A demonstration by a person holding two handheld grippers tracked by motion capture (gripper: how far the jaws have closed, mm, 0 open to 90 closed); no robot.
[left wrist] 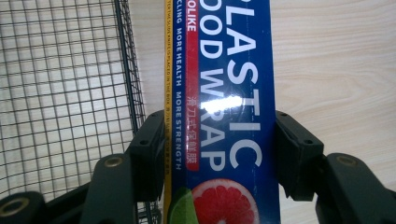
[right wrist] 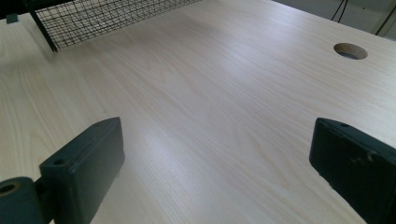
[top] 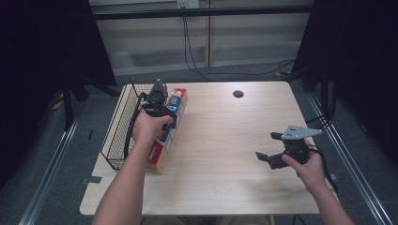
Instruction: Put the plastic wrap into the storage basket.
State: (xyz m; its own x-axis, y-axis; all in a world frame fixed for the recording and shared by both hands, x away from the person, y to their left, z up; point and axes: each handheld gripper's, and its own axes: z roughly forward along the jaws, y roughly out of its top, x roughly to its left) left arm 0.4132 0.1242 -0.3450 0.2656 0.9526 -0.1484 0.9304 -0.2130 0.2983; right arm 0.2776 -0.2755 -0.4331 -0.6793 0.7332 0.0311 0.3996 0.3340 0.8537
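A long blue and red box of plastic wrap lies lengthwise just right of a black wire basket. My left gripper reaches down over its middle. In the left gripper view the box runs up between the two black pads, which press on both long sides, so the left gripper is shut on it. Whether the box rests on the table or is raised I cannot tell. My right gripper is held over the table's right side, and in its own view the right gripper stands wide open with nothing between the jaws.
The wire basket holds nothing that I can see and stands along the table's left edge; its corner appears far off in the right gripper view. A round cable hole sits near the table's far edge. Bare wood lies between the two hands.
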